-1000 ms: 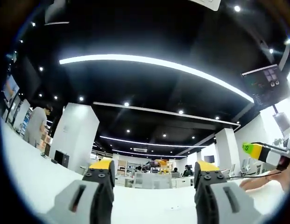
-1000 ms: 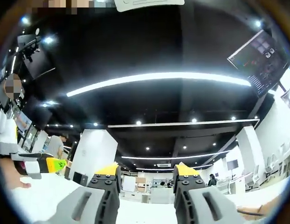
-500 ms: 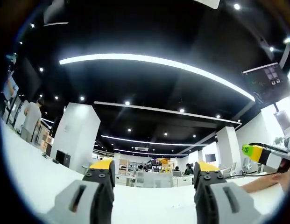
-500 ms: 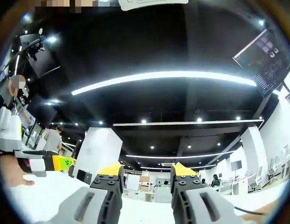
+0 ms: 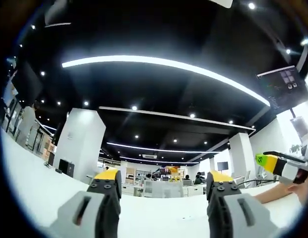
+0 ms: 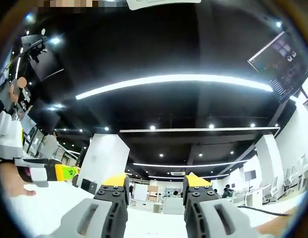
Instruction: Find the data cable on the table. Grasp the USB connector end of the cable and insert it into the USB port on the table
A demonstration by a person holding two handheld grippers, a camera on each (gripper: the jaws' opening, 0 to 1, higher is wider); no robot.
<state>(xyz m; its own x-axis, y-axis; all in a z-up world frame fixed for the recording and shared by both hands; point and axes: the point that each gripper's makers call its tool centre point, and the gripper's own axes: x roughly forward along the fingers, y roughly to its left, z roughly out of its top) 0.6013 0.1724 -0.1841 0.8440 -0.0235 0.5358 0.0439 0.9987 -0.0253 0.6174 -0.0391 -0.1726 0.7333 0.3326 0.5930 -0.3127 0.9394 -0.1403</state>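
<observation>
Both views look low across a white table (image 5: 34, 188) toward the ceiling. My left gripper (image 5: 163, 184) is open, its yellow-tipped jaws wide apart with nothing between them. The right gripper (image 5: 271, 161) enters from the right, held by a hand (image 5: 292, 191). A thin dark line, perhaps the cable (image 5: 253, 182), lies on the table just below it. My right gripper (image 6: 156, 191) is open and empty too. The left gripper (image 6: 62, 172) comes in from the left, with a hand (image 6: 12, 179) behind it. A thin dark cable (image 6: 265, 210) runs along the table (image 6: 49, 213) at the lower right. I cannot make out a USB connector or port.
A white pillar (image 5: 82, 144) stands beyond the table's far edge, with distant desks and people (image 5: 166, 186) behind. Long ceiling light strips (image 6: 173, 82) and a hanging screen (image 5: 285, 87) are overhead. A person's sleeve (image 6: 7, 136) shows at the far left.
Both grippers stay open and nearly still. The person standing far left in the left gripper view has gone from sight. The right gripper view has tilted slightly.
</observation>
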